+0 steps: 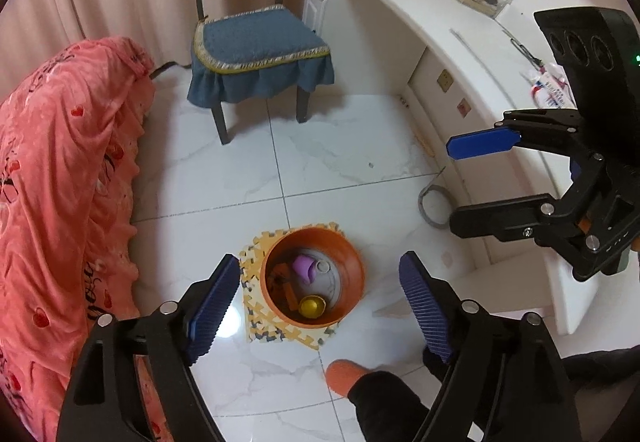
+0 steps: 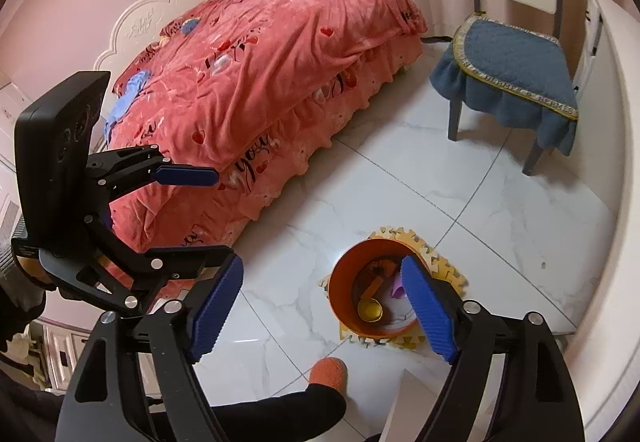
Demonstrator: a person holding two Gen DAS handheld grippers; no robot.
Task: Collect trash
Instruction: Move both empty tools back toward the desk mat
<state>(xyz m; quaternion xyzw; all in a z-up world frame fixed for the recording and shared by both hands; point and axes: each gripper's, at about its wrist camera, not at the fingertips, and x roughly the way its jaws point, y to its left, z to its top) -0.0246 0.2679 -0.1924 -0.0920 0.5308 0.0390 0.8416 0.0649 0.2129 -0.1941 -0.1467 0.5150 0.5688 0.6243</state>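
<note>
- Nearest the lens, the left gripper (image 1: 320, 302) has its two blue ribbed pads spread wide with nothing between them; it hangs above the floor, aimed down at the bin.
- The right gripper (image 2: 322, 310) is likewise spread wide and empty, its two pads framing the same bin from the other side.
- One orange round bin (image 1: 352, 266) stands on one yellow foam puzzle mat (image 1: 256, 254) on the white marble tile floor (image 1: 340, 154).
- Inside the bin lie three visible pieces of trash: one purple cup (image 1: 304, 269), one gold round lid (image 1: 312, 307) and one orange wrapper (image 1: 282, 280).
- One orange slipper (image 1: 344, 374) with a dark trouser leg shows just below the bin.
- Around: one chair (image 1: 256, 46) with a blue cushion, one bed under a pink blanket (image 2: 260, 82), one white desk (image 1: 460, 14).
</note>
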